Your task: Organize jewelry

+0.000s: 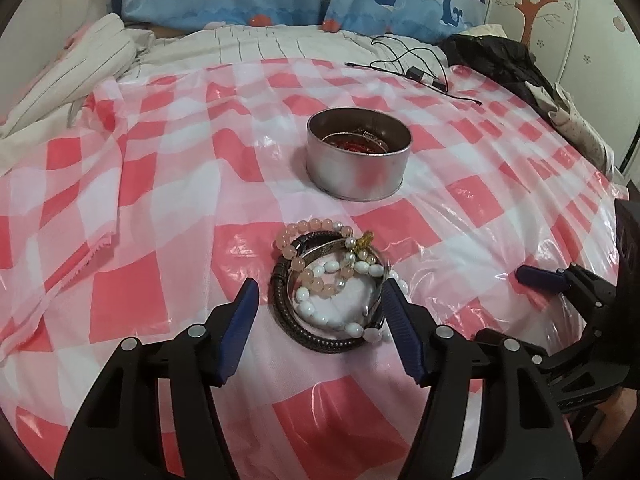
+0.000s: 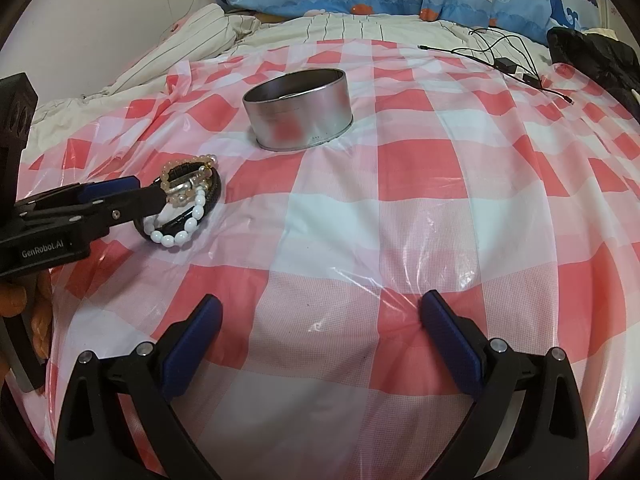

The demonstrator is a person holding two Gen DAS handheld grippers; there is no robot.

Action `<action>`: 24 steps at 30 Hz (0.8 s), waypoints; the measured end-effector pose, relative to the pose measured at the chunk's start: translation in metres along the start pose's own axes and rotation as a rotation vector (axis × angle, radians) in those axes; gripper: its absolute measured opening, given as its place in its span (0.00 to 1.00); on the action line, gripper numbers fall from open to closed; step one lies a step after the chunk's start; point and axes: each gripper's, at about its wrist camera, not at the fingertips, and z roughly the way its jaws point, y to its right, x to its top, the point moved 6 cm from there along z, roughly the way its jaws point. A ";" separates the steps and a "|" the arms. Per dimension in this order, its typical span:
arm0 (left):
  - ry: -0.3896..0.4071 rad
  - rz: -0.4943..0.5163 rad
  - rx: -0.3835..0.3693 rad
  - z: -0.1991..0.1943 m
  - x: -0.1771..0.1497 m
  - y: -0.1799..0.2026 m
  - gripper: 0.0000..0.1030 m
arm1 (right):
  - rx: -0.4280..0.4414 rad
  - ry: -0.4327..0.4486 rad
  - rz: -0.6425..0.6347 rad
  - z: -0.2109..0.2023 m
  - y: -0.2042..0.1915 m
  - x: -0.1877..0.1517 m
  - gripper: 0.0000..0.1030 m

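The bracelets (image 1: pixel 332 292) lie in one pile on the checked sheet (image 1: pixel 160 184) on the bed, between the left tool's (image 1: pixel 320 300) two fingers, which are spread and not squeezing yet. I count about four bracelets: pink beads, white beads, a black cord and a silver band. One round tin (image 1: pixel 359 160) sits behind them. The right tool (image 2: pixel 320 320) is spread wide over the bare sheet.

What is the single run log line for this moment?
left gripper: open around bracelet pile | right gripper: open, empty | round metal tin: beyond pile
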 end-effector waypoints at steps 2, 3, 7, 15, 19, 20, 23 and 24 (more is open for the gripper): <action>0.003 -0.086 -0.069 -0.001 0.005 -0.008 0.58 | -0.001 0.000 -0.001 0.000 0.000 0.000 0.93; -0.002 -0.134 -0.091 0.000 0.008 -0.015 0.59 | 0.000 0.000 0.000 0.000 0.000 0.000 0.93; -0.019 -0.186 -0.126 0.009 0.018 -0.027 0.58 | -0.004 -0.001 -0.002 0.001 0.000 0.000 0.93; -0.145 -0.216 -0.148 0.047 0.030 -0.025 0.30 | -0.015 -0.004 -0.007 0.001 0.001 -0.001 0.93; -0.155 -0.207 -0.152 0.049 0.030 -0.025 0.14 | -0.028 -0.011 -0.017 0.002 -0.002 -0.001 0.93; -0.146 -0.209 -0.163 0.046 0.031 -0.024 0.13 | -0.028 -0.012 -0.017 0.002 -0.001 -0.001 0.93; -0.100 -0.232 -0.208 0.031 0.041 -0.023 0.06 | -0.028 -0.009 -0.018 0.001 -0.002 -0.001 0.93; -0.077 -0.250 -0.236 0.024 0.045 -0.024 0.06 | -0.027 -0.006 -0.017 0.000 -0.002 -0.001 0.93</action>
